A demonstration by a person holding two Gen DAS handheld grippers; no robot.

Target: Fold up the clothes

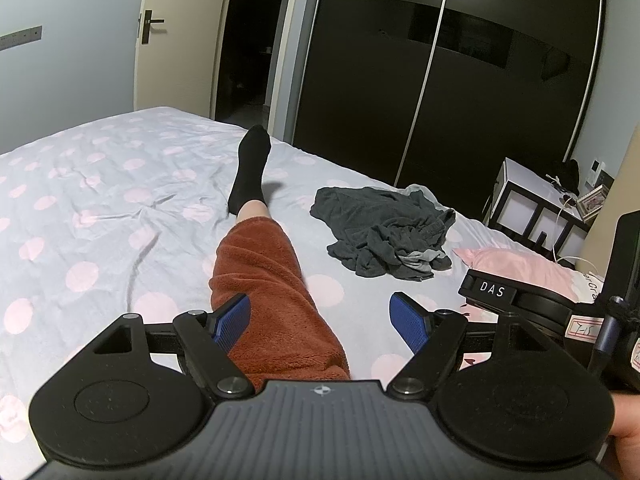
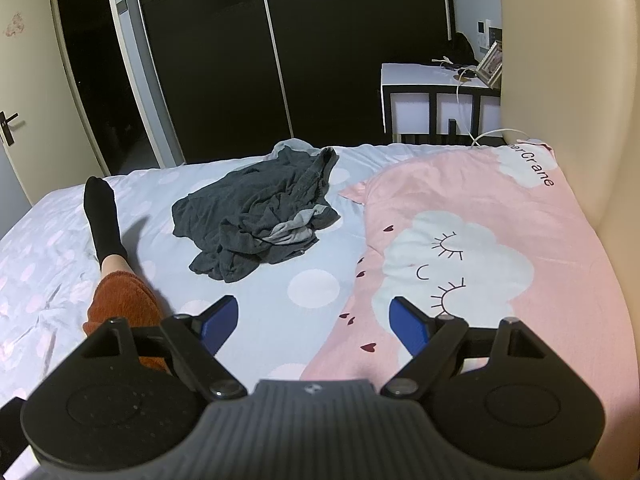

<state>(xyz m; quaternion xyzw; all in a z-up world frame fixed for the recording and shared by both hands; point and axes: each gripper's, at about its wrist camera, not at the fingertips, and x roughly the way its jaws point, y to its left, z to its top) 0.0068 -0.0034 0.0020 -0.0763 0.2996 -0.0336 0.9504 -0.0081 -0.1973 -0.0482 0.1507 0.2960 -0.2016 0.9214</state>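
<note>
A crumpled dark grey garment (image 1: 384,232) lies in a heap on the bed, right of my leg; in the right wrist view the garment (image 2: 260,224) lies ahead and a little left. My left gripper (image 1: 320,320) is open and empty, held above my leg, well short of the garment. My right gripper (image 2: 314,320) is open and empty, held above the bed where the sheet meets the pillow, also short of the garment. The right gripper's body (image 1: 560,308) shows at the right edge of the left wrist view.
My outstretched leg, in rust-coloured fleece (image 1: 272,304) and a black sock (image 1: 250,168), lies left of the garment. A pink cloud-print pillow (image 2: 472,248) lies right of it against a cream headboard (image 2: 568,80). A white bedside unit (image 2: 436,96), dark wardrobe doors (image 1: 440,80) and an open doorway stand beyond the polka-dot bed (image 1: 100,200).
</note>
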